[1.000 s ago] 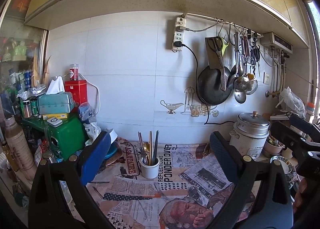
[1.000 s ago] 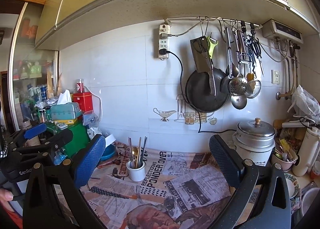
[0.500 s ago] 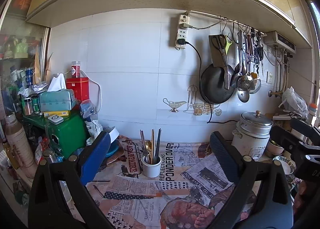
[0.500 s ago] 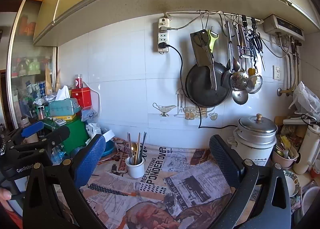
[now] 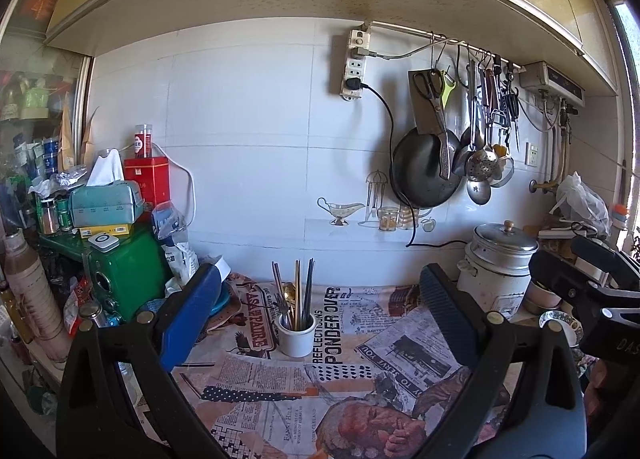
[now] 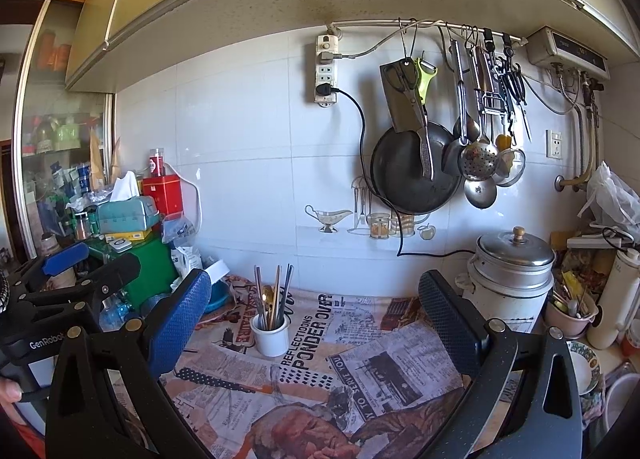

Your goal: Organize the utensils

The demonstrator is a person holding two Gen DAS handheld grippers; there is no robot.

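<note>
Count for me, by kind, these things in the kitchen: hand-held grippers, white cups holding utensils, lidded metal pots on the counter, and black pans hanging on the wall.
Hand-held grippers: 2, the left hand-held gripper and the right hand-held gripper
White utensil cup: 1
Lidded metal pot: 1
Black pan: 1
Total: 5

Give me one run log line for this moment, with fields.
phase: approach | left hand-held gripper: open, empty | right hand-held gripper: open, empty | white cup: upright on newspaper-print cloth, holds utensils
</note>
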